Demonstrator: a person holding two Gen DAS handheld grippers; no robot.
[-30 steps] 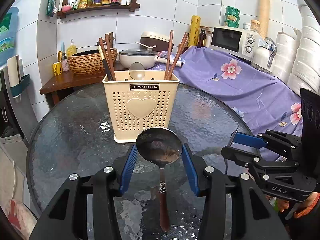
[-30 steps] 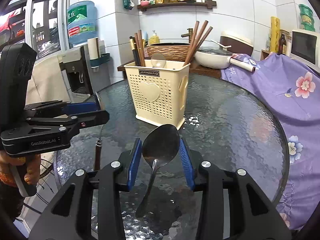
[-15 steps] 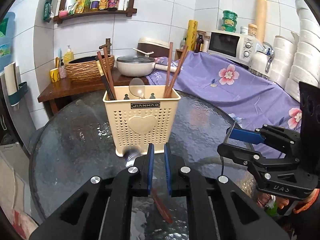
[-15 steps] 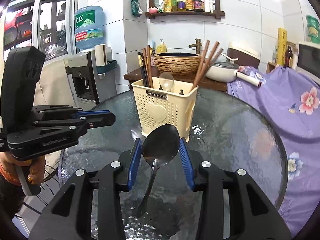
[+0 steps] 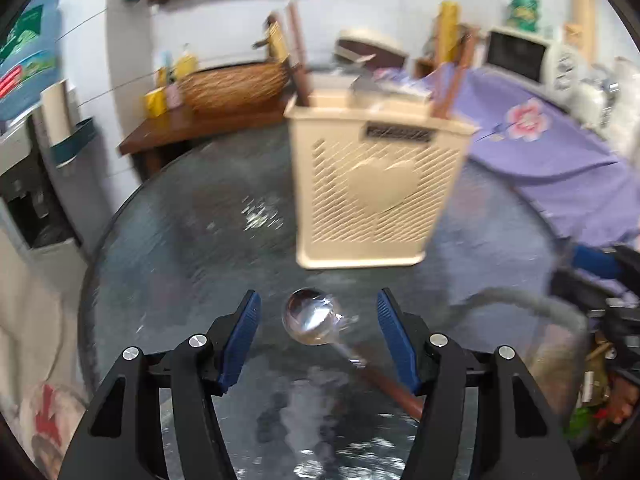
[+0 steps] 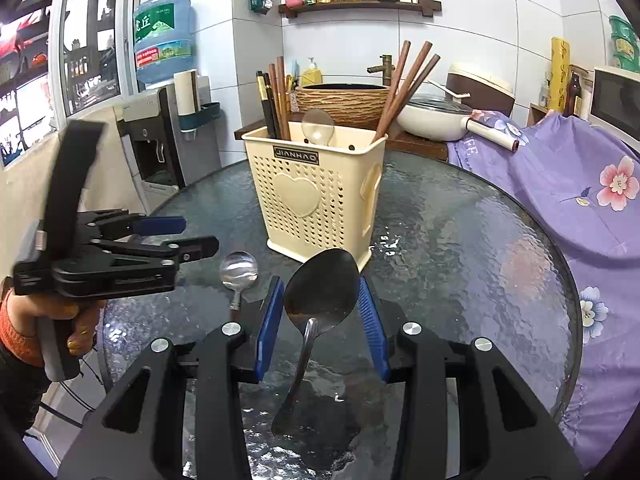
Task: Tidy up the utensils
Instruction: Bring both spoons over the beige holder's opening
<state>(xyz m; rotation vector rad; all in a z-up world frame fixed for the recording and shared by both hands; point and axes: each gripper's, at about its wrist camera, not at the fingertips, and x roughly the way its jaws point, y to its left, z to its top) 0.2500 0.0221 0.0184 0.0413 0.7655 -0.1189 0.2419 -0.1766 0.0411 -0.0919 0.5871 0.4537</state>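
Spoon (image 5: 310, 318) untouched, left gripper (image 5: 316, 334) jaws just opening

A round table of dark textured glass (image 6: 460, 240) is seen in the foreground. Behind it, a woven wicker basket (image 6: 344, 100) and a white lidded pan (image 6: 436, 120) are set on a brown wooden side table (image 6: 416, 145). A purple floral cloth (image 6: 560, 184) is draped at the right. Bottles are lined on a dark wall shelf (image 6: 360, 6), and a blue water jug (image 6: 164, 36) is mounted on a dispenser at the left.
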